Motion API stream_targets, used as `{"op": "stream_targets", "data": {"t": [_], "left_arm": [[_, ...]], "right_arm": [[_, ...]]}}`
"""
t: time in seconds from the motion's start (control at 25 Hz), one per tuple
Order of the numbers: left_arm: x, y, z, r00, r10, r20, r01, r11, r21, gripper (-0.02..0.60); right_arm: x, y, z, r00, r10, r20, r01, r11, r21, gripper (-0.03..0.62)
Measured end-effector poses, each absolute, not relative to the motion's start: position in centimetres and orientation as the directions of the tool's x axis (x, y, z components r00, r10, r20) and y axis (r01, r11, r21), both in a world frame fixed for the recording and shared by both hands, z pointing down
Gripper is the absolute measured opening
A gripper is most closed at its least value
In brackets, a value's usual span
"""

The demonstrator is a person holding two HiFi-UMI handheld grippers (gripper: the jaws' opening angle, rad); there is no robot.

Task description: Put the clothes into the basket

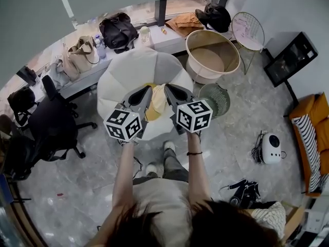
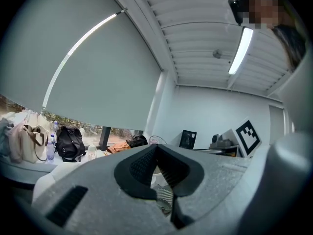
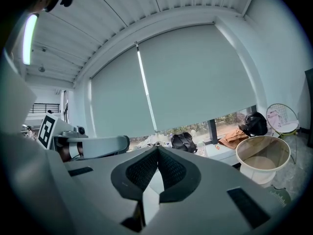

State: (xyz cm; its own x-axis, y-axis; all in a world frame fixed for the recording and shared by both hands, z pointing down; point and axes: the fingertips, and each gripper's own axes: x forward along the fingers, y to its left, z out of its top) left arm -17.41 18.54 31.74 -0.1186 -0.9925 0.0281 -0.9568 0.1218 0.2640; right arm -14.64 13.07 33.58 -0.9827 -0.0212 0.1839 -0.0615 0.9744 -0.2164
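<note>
A yellow garment [image 1: 157, 103] lies on a white round padded seat [image 1: 126, 71], in the head view right between my two grippers. The left gripper [image 1: 148, 90] and the right gripper [image 1: 168, 88] point forward side by side over the seat, each flanking the garment. The big round beige basket [image 1: 212, 55] stands on the floor beyond, to the right; it also shows as the beige basket [image 3: 264, 156] in the right gripper view. My left gripper [image 2: 156, 146] has its tips together with nothing between them. My right gripper [image 3: 157, 149] is likewise shut and empty.
A small mesh bin [image 1: 215, 99] stands right of the seat, just under the right gripper. A window ledge [image 1: 169, 40] carries bags and an orange cloth [image 1: 185, 21]. A black office chair [image 1: 51, 122] is at the left, a wire chair [image 1: 248, 31] and orange sofa [image 1: 311, 133] at the right.
</note>
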Motion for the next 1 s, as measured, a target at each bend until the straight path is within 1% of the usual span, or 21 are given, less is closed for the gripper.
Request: {"op": "stream_targets", "data": {"t": [0.32, 0.56, 0.88, 1.0], "left_arm": [[-18.9, 12.3, 32.1, -0.129, -0.991, 0.043, -0.953, 0.136, 0.269, 0.011], [-20.5, 9.0, 32.2, -0.174, -0.984, 0.04, -0.949, 0.178, 0.26, 0.011], [-21.9, 7.1, 31.9, -0.247, -0.968, 0.041, -0.936, 0.249, 0.25, 0.011], [-22.2, 7.5, 32.5, -0.269, -0.962, 0.048, -0.92, 0.272, 0.282, 0.011]], "right_arm": [[-17.0, 6.6, 33.5, -0.981, 0.008, 0.196, -0.035, 0.976, -0.217, 0.008], [-19.2, 3.4, 33.0, -0.983, 0.041, 0.18, 0.002, 0.978, -0.209, 0.008], [-20.7, 1.4, 32.5, -0.98, 0.111, 0.167, 0.075, 0.975, -0.208, 0.008], [-21.2, 1.4, 33.1, -0.976, 0.127, 0.177, 0.087, 0.973, -0.214, 0.008]]}}
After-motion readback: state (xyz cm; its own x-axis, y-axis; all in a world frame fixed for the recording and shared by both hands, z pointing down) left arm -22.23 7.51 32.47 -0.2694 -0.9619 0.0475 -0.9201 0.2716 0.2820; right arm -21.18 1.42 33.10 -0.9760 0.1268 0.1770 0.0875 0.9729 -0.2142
